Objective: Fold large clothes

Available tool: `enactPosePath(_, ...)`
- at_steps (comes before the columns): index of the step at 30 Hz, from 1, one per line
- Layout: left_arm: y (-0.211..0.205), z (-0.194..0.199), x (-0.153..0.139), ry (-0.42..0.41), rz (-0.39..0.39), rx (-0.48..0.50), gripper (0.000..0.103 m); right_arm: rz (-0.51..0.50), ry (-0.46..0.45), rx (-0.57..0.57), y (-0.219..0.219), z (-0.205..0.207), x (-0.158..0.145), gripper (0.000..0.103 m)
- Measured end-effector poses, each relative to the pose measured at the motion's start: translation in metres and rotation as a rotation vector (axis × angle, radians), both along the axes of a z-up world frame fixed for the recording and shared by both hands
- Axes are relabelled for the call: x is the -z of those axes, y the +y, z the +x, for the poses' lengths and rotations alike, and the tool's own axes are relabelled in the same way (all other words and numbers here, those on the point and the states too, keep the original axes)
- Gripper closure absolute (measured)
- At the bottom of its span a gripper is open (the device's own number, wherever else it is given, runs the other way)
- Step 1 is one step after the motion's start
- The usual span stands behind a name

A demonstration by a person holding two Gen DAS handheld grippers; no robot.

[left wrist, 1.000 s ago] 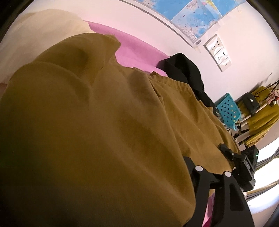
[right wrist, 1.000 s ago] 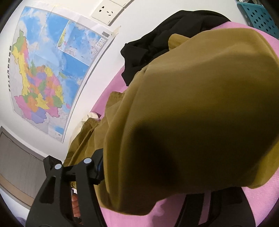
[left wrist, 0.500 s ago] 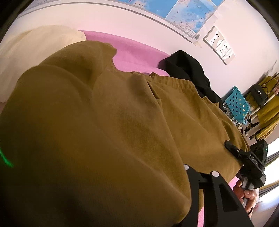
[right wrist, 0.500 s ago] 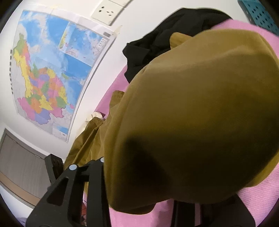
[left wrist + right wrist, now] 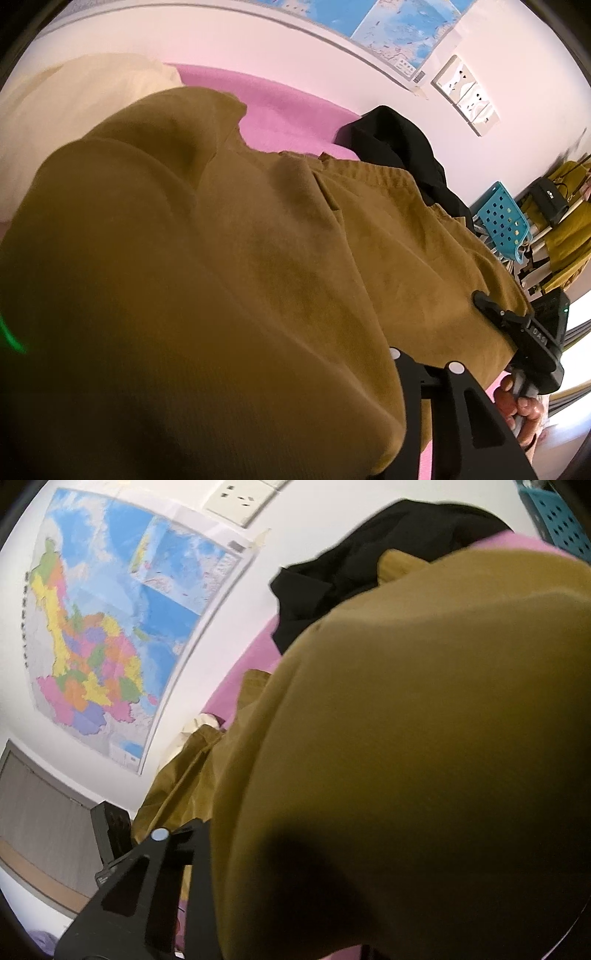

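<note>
A large mustard-brown garment (image 5: 258, 240) lies bunched on a pink bed cover (image 5: 280, 110) and fills most of both views. In the left wrist view it drapes over my left gripper (image 5: 295, 354), hiding one finger, while the other finger (image 5: 410, 373) presses against the fold. My right gripper (image 5: 295, 830) is closing with the garment (image 5: 424, 720) between its jaws. One of its fingers (image 5: 184, 845) sits against the cloth and the other is hidden. The right gripper (image 5: 524, 332), with a hand below it, also shows at the garment's right edge.
A black garment (image 5: 395, 140) lies at the back of the bed against the wall. A cream cloth or pillow (image 5: 74, 103) sits at the left. A blue perforated basket (image 5: 502, 218) and a rack with yellow clothes (image 5: 569, 221) stand to the right. A map (image 5: 110, 627) hangs on the wall.
In both views the visible finger has moved inward against the cloth as the jaws narrowed. The garment now covers more of the right wrist view.
</note>
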State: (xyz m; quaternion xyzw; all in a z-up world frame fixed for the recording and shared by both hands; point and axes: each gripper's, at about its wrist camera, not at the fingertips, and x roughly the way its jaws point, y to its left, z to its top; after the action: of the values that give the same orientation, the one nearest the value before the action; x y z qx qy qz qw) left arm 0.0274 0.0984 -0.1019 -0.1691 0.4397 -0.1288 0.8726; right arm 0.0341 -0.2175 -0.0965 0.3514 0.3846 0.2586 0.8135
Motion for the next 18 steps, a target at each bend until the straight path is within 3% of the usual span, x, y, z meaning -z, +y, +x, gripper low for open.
enactPosePath(9,0.003,-0.007,-0.036,-0.079,-0.010,0.033,0.068,-0.037,-0.136,-0.034,0.009,-0.010,-0.059,0.080)
enactPosePath(18,0.016,-0.017,-0.103,-0.230,-0.002,0.063,0.070,-0.052,-0.337,-0.074,0.027,-0.019,-0.140,0.081)
